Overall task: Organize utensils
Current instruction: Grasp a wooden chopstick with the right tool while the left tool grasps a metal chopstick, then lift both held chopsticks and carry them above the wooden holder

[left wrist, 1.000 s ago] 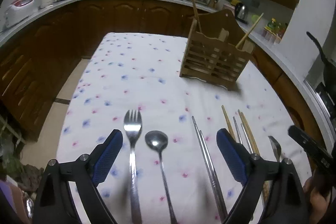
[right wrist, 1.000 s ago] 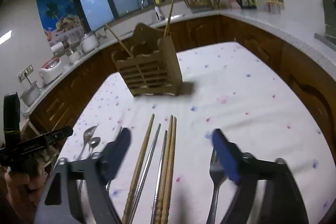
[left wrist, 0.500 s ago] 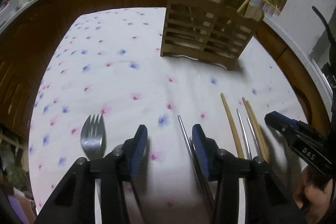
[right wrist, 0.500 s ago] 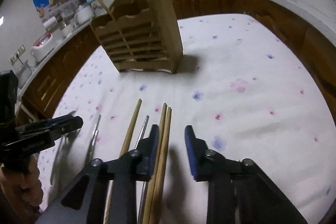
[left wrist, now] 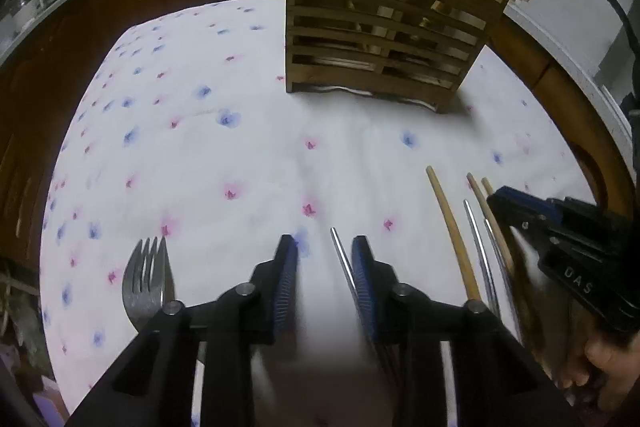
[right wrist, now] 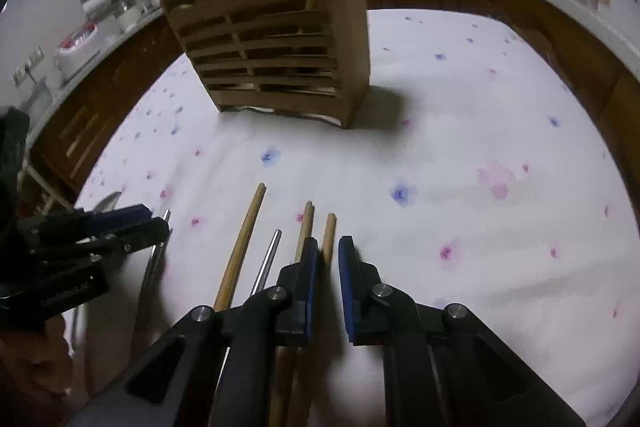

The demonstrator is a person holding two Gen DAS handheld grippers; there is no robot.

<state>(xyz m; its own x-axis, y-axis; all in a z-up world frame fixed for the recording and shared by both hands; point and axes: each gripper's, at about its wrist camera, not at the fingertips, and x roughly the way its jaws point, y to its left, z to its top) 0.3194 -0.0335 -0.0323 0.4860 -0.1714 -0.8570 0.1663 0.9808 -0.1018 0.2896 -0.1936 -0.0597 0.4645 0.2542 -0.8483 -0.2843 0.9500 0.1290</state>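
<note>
A slatted wooden utensil holder [left wrist: 384, 39] stands on the flowered tablecloth and holds two wooden sticks; it also shows in the right wrist view [right wrist: 280, 51]. My left gripper [left wrist: 324, 279] is low over the cloth, jaws partly closed, with a metal chopstick [left wrist: 340, 259] lying against its right finger. A fork [left wrist: 148, 283] lies to its left. My right gripper [right wrist: 328, 275] is nearly shut around one wooden chopstick [right wrist: 329, 235]. More wooden chopsticks [right wrist: 244, 235] and a metal one [right wrist: 269, 259] lie to its left.
The tablecloth [left wrist: 224, 147] covers the table, with wooden cabinets and a counter around it. The right gripper shows at the right edge of the left wrist view [left wrist: 560, 227]. The left gripper shows at the left of the right wrist view [right wrist: 92, 235].
Both grippers have dropped low toward the cloth and moved forward, and both have narrowed from wide open. The right one has closed around a wooden chopstick; the left sits over the metal chopsticks.
</note>
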